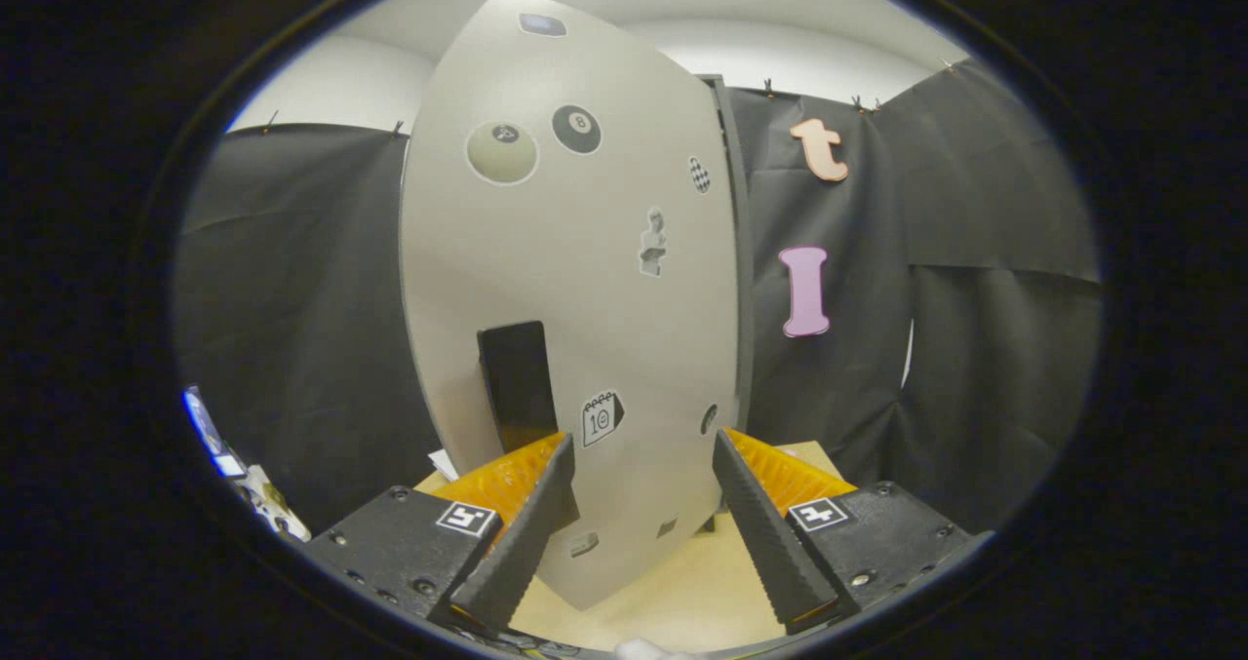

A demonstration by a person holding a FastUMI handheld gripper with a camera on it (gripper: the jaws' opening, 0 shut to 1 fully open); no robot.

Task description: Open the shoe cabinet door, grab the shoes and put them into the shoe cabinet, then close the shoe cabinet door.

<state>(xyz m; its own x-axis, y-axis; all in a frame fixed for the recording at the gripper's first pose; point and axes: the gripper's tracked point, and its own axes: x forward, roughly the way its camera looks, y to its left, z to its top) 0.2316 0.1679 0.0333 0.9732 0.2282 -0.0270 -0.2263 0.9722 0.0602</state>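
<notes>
Ahead of the gripper (643,446), a flat grey shoe cabinet door (575,280) with stickers and a dark rectangular handle (517,385) stands on the pale wooden bench (673,592); ridged fingers (531,519) spread wide, gripping nothing.
</notes>
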